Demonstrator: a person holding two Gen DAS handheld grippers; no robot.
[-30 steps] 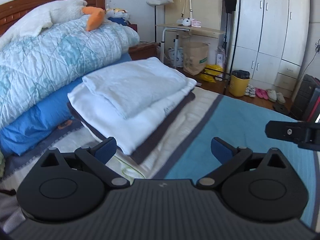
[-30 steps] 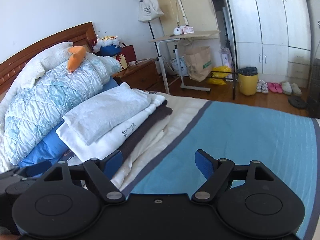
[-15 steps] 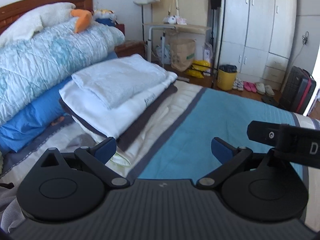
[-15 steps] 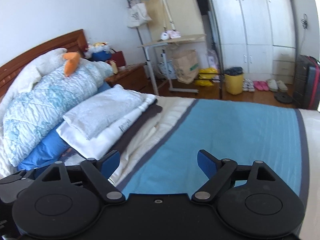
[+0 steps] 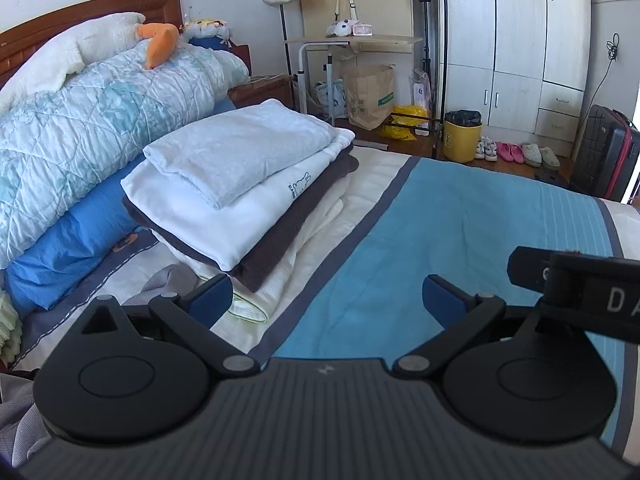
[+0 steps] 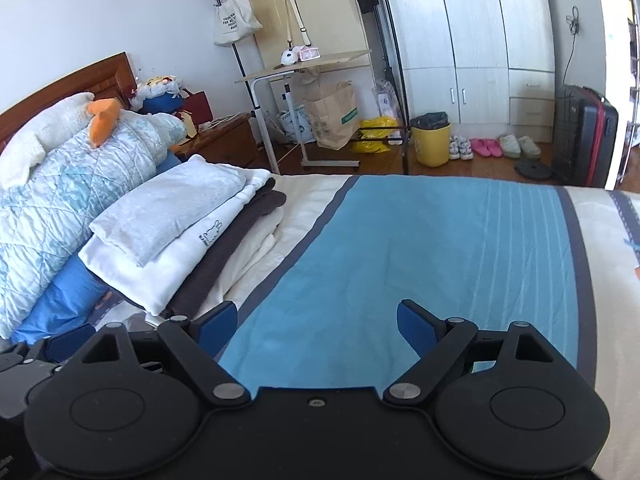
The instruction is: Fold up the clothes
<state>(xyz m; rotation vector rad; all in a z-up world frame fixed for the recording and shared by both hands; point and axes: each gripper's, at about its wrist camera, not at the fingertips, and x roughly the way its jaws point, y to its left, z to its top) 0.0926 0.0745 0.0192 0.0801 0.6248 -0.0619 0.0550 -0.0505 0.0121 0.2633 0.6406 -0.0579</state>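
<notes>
A stack of folded clothes [image 5: 240, 184] lies on the left side of the bed: a pale towel-like piece on top, then a white garment, a dark brown one and a cream one. The same stack of folded clothes [image 6: 180, 232] shows in the right wrist view. My left gripper [image 5: 326, 296] hovers open over the bedspread [image 5: 460, 240], just in front of the stack, with nothing between its fingers. My right gripper [image 6: 317, 320] stands open over the blue bedspread [image 6: 420, 248], also with nothing in it. A crumpled grey garment [image 5: 164, 280] lies behind the left finger.
A rolled quilt [image 5: 100, 120], a blue pillow [image 5: 80, 240] and a plush toy [image 5: 156, 40] lie behind the stack. Beyond the bed stand a rolling desk [image 6: 308, 64], a paper bag [image 6: 336, 120], a yellow bin [image 6: 432, 144], shoes, a suitcase [image 6: 584, 136] and a wardrobe [image 6: 460, 20].
Both grippers have shifted across the bed, so the stack sits further left in the right view. The right jaws stand slightly wider. More of the right gripper's body shows in the left view.
</notes>
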